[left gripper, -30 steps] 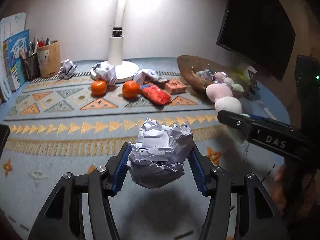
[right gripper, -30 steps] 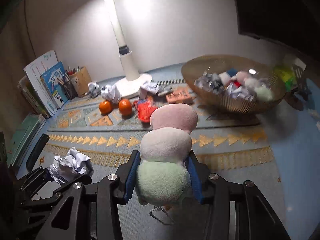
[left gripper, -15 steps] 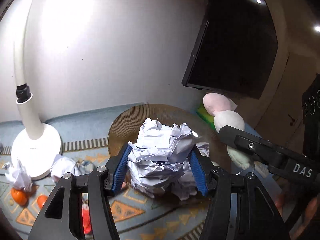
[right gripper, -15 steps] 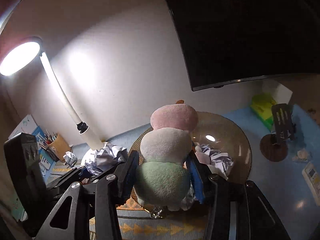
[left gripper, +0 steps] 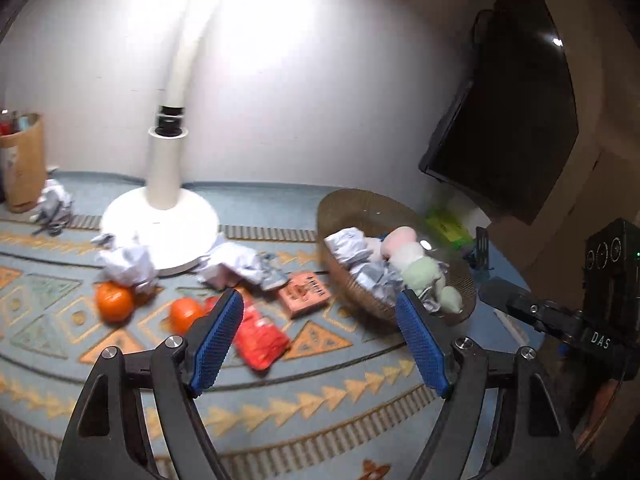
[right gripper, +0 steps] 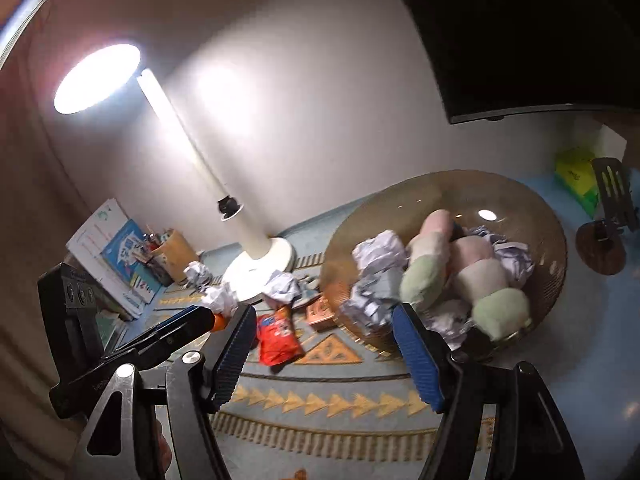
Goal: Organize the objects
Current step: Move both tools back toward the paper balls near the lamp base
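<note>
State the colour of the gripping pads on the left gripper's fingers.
Blue, with a fine mesh texture; the pads show best in the left wrist view.

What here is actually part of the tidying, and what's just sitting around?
Part of the job: woven basket, plush toys and paper balls in it; loose paper balls, oranges, red snack packet, small orange box.

Just there: lamp, pen holder, booklets, screen.

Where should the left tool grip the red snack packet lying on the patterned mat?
Across the narrow width of the red snack packet, at its middle, coming from above. It lies flat and elongated on the patterned mat, so its short sides fit the open left tool.
</note>
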`<state>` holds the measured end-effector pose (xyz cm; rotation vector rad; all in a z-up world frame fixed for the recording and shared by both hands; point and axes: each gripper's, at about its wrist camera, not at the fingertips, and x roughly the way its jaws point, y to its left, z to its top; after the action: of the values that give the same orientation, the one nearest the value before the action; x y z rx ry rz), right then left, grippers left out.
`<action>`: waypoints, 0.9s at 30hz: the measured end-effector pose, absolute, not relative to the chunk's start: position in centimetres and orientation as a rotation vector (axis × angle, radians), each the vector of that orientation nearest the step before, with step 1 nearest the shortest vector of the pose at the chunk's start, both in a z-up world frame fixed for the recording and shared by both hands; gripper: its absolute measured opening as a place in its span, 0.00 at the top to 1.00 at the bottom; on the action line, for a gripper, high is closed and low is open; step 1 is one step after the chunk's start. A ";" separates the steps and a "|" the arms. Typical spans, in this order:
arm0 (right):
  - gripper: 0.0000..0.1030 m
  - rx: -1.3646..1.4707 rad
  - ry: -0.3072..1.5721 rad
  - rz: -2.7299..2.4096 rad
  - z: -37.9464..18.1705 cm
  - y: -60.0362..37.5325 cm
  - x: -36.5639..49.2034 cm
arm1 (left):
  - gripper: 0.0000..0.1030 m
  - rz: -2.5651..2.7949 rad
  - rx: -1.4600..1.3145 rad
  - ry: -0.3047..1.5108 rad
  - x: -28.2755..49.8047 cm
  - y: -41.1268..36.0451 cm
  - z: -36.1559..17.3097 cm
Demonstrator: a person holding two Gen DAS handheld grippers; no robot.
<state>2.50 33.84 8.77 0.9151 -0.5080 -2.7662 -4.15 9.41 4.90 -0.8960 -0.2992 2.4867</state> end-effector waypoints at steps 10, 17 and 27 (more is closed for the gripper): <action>0.09 0.978 -0.135 -2.890 0.6 23.3 4.0 | 0.01 2.775 -1.026 -0.227 1.1 0.1 -2.0; 0.00 1.066 -0.066 -2.912 -0.4 22.7 3.0 | 0.01 2.772 -1.008 -0.246 1.4 -0.1 -1.9; 0.00 1.097 -0.086 -2.899 -0.6 22.8 2.9 | 0.01 2.809 -0.999 -0.029 1.8 2.4 -1.9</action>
<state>2.90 22.84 -0.57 1.0970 -0.0860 -2.8994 1.80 2.45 -1.89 -0.9993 -0.0285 2.8090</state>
